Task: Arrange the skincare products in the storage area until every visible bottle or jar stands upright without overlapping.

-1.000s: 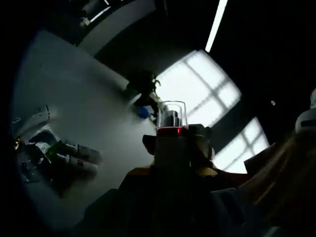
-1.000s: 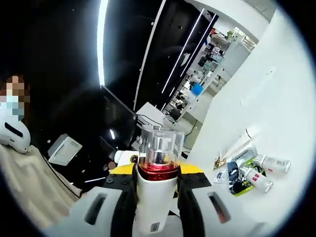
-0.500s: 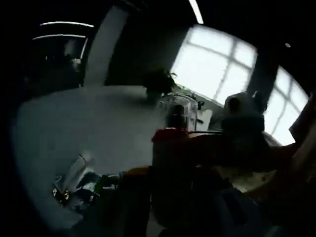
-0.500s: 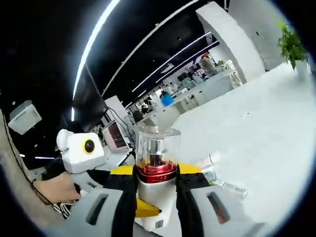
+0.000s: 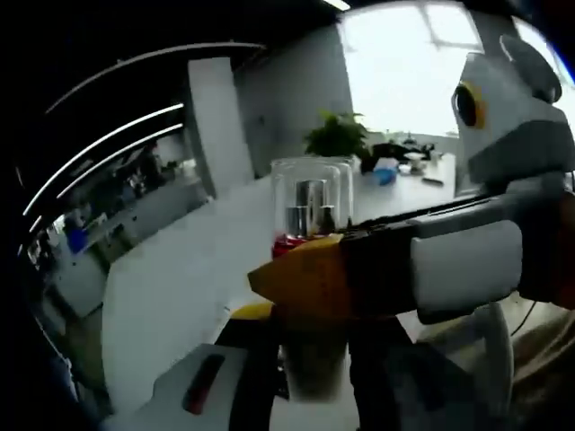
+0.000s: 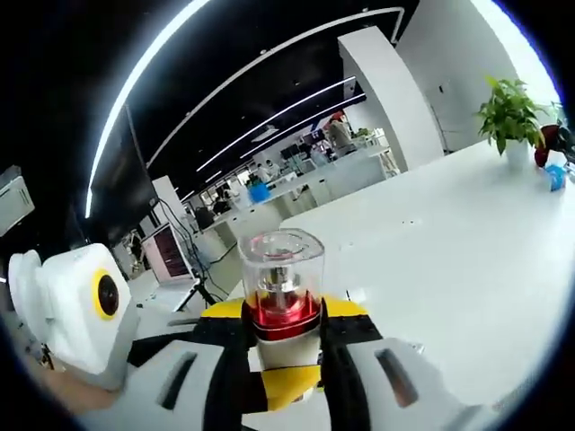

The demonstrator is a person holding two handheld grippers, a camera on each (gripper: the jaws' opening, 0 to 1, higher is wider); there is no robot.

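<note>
Both grippers' fingers clamp clear-capped bottle (image 6: 283, 296), red collar, upright.

You have one skincare bottle (image 6: 281, 310) held upright between the right gripper's (image 6: 281, 359) jaws, which press against both sides of its white body. It has a clear, thick-walled cap with a silvery pump head showing through it, and a red band just below where the cap meets the white body. In the left gripper view you see the same bottle (image 5: 308, 215) standing upright, its clear cap rising above the yellow-tipped jaw that crosses in front of it from the right.
</note>
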